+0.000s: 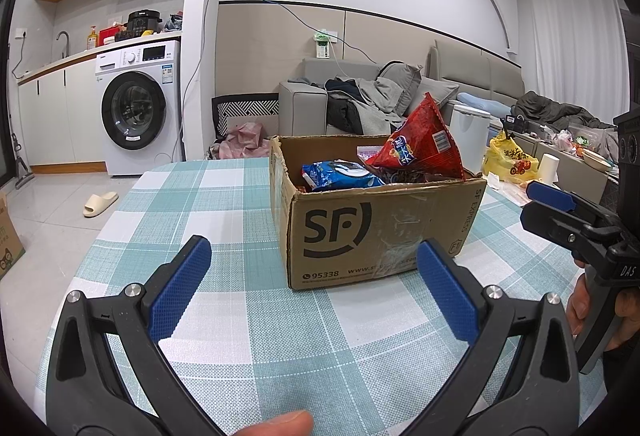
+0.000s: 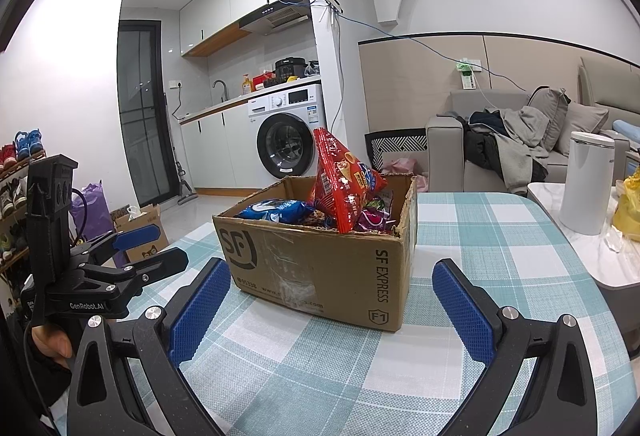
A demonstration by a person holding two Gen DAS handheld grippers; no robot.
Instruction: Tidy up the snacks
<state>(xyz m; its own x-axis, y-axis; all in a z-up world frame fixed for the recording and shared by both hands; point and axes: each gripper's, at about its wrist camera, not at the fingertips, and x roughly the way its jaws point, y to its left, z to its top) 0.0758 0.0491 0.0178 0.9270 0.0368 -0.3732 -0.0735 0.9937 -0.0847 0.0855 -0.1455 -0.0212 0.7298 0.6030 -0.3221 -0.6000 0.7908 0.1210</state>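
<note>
A brown cardboard box (image 1: 376,228) printed with a black logo stands on a teal-and-white checked tablecloth (image 1: 224,203). Inside the box, a red crinkled snack bag (image 1: 420,143) rises beside a blue-and-white snack packet (image 1: 340,175). Behind the box stands a white front-loading washing machine (image 2: 290,131) with a black door ring.

Cardboard box (image 1: 376,232): lower contents hidden behind its walls. Red snack bag (image 1: 420,143) base buried among other packets; blue packet (image 1: 340,175) partly covered. Print on both unreadable. Right gripper (image 1: 560,207) cut off at frame edge.
</note>
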